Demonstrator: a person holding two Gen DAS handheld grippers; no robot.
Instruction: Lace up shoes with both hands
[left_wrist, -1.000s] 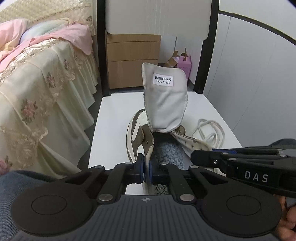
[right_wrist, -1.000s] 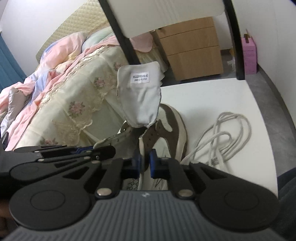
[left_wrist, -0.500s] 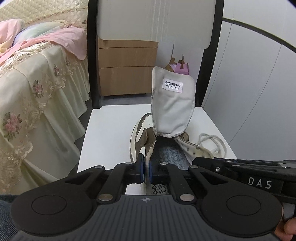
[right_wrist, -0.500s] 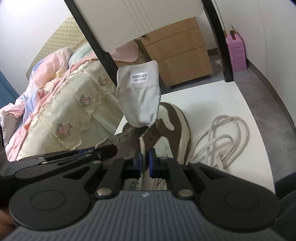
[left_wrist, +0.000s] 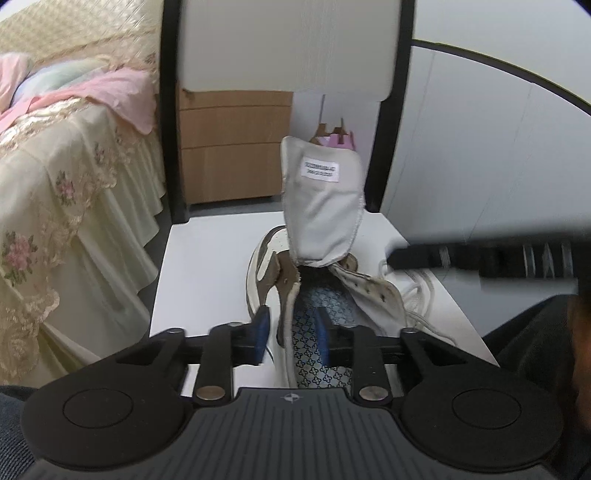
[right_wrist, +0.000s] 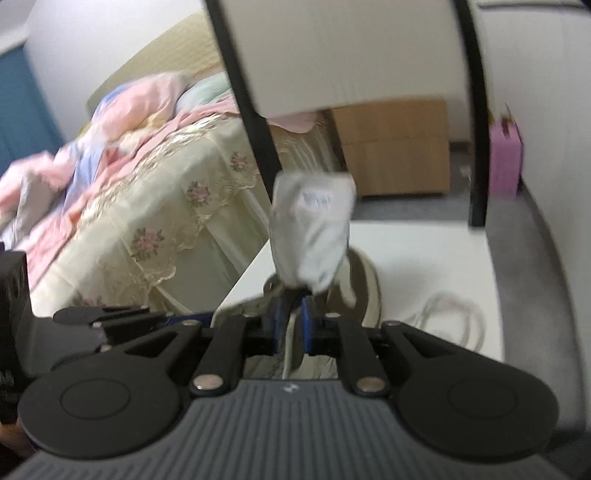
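A white and brown sneaker (left_wrist: 258, 266) lies on a white chair seat (left_wrist: 207, 258), its grey tongue (left_wrist: 321, 206) standing upright with a size label. A loose white lace (left_wrist: 421, 288) is coiled on the seat to the right of the shoe. My left gripper (left_wrist: 291, 326) is opening: the shoe's left eyelet flap runs between its blue pads, which stand clear of it. My right gripper (right_wrist: 291, 323) is opening too, with the edge of the shoe's (right_wrist: 365, 284) right flap in the gap and no pad pressing. In the left wrist view the right gripper (left_wrist: 480, 258) is a blurred black bar.
The chair back (left_wrist: 288, 44) with black posts rises behind the shoe. A bed (left_wrist: 55, 184) with a floral cover stands to the left, wooden drawers (left_wrist: 229, 147) behind the chair, a pink box (right_wrist: 506, 162) by the white wall. A person's dark-clothed leg shows at lower right.
Both grippers were shut on the shoe's eyelet flaps; now their pads stand apart. The right gripper has risen and rolled, so its view is blurred.
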